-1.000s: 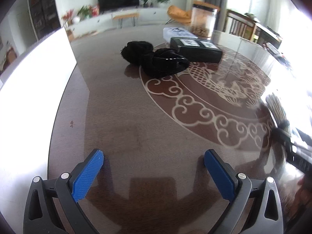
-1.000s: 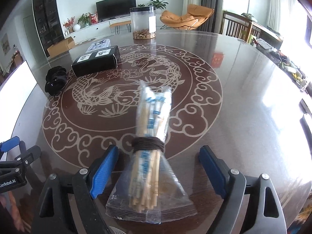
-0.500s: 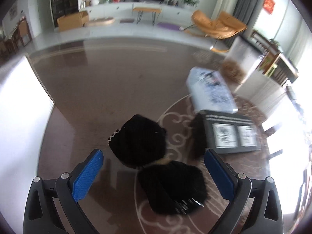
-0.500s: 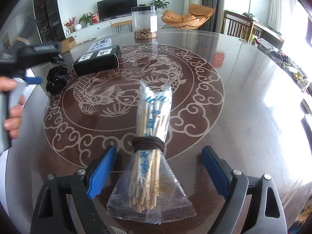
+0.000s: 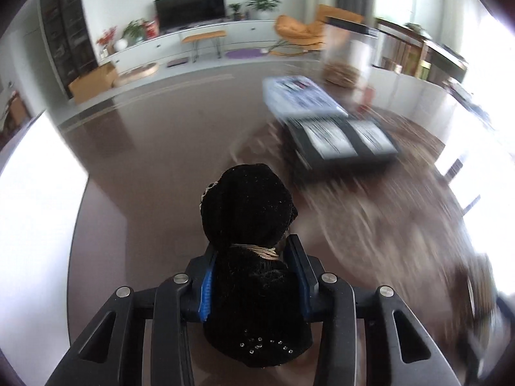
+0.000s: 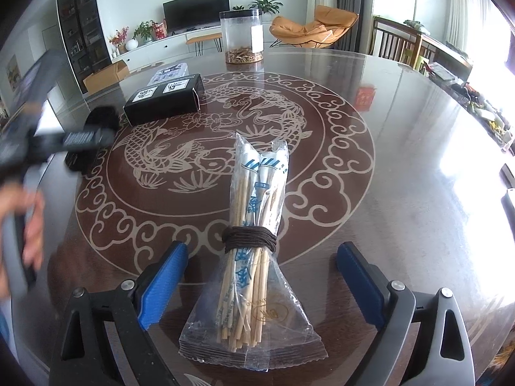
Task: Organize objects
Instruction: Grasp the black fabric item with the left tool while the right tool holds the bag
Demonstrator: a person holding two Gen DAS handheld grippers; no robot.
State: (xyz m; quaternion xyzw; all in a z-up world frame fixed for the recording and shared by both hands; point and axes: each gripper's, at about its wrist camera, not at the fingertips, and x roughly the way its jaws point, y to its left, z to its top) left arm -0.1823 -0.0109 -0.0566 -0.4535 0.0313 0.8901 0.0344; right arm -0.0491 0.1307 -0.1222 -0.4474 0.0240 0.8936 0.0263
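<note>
Two jaws closing on black bundle [image 5: 248, 212]; right jaws opening, chopstick pack [image 6: 254, 241] lying untouched between.

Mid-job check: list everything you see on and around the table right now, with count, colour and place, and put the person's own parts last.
Black knit bundle: one, black, tied with a tan band, between the left tongs' pads.
Black box: one, black with two white labels, far left of the table.
White printed pack: one, white and dark, just behind the black box.
Clear jar: one, clear with a dark lid and brown contents, far edge of the table.
Chopstick bundle: one, pale sticks in clear plastic, tied with a brown cord, between the right tongs' pads, untouched.
Left tongs: black with blue pads, closing on the knit bundle.
Right tongs: black with blue pads, opening.
Hand: one, blurred, left edge of the right wrist view.
</note>
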